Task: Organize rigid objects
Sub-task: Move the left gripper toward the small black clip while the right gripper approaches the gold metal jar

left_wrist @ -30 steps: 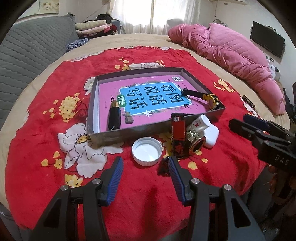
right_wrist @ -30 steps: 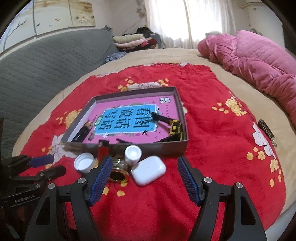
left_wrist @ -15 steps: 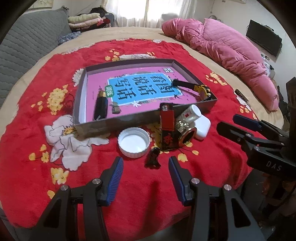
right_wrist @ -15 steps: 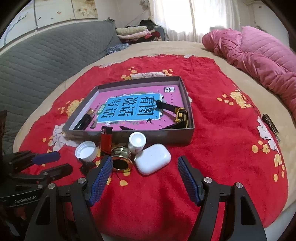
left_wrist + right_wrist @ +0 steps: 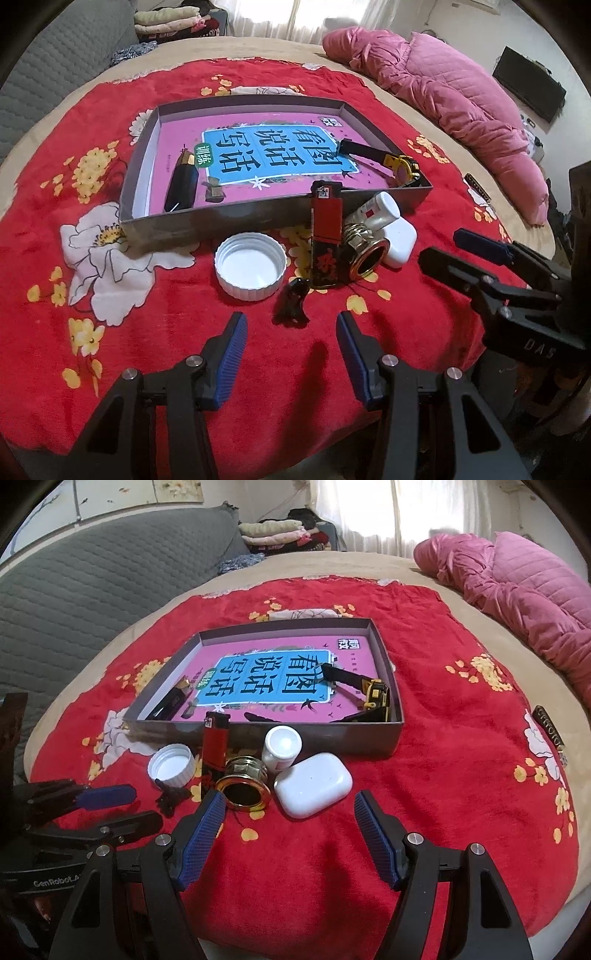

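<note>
This is a home bedroom. A bed [image 5: 424, 576] carries a red floral blanket [image 5: 443, 738]; at its far right lies a pink quilt [image 5: 517, 590], behind it folded clothes [image 5: 280, 531] sit by a curtained window [image 5: 388, 509], and a grey padded headboard [image 5: 92, 587] flanks its left.

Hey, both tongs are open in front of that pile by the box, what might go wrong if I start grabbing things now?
1. The lighter, brass ring, white bottle and earbud case sit packed together, so closing on one may knock its neighbours.
2. The lighter leans on the box wall and could topple if bumped.
3. The small black piece before the left tongs is low on the plush blanket; the pads may snag fabric.
</note>
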The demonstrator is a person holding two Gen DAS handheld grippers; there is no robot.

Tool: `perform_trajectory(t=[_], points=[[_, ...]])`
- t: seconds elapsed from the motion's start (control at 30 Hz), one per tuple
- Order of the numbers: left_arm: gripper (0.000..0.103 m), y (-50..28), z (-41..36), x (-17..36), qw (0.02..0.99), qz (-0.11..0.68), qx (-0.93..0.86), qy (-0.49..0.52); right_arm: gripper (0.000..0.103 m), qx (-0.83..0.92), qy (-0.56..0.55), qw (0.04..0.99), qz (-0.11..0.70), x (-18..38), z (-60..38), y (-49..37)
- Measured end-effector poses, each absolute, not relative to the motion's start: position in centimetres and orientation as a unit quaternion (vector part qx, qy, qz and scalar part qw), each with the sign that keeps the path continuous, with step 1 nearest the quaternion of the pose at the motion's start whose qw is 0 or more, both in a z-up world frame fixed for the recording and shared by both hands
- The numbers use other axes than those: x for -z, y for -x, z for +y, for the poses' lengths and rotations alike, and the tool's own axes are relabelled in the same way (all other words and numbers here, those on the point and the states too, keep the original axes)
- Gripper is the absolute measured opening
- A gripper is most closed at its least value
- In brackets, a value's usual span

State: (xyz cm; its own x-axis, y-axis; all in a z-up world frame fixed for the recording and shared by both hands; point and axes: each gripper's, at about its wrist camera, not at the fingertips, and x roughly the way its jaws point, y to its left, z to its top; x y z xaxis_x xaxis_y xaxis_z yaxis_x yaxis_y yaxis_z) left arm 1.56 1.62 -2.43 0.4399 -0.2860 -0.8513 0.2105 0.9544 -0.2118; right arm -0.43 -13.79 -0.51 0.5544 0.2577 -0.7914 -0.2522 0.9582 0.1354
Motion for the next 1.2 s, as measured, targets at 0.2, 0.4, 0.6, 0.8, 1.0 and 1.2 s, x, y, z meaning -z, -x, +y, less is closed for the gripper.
perform_trajectory(t=[0.2,0.4,0.6,0.8,1.0,1.2], points=[[0.042,-2.0,1.3,3.2,0.843,0.514,0.154,0.046,0.074,-0.157,0.025,0.876,0.455,1.4,-12.4,0.4],[0.035,-2.4,1.1,3.7,0.840,0.515,0.166,0.051,0.070,-0.153,0.076,0.882,0.439,2.1,-11.1,0.4],[0.033,-2.7,1.2,4.0,0.839,0.513,0.171,0.061,0.048,-0.153,0.108,0.878,0.440,3.3,-10.4,-0.2],[0.032,-2.9,1.2,4.2,0.837,0.515,0.176,0.067,0.042,-0.161,0.116,0.883,0.425,3.6,-10.0,-0.4],[0.032,-3.0,1.1,4.3,0.837,0.514,0.176,0.064,0.036,-0.169,0.106,0.884,0.422,4.1,-10.1,-1.2],[0.032,-3.4,1.0,4.7,0.837,0.515,0.174,0.064,0.036,-0.176,0.098,0.886,0.417,4.1,-10.0,-1.5]])
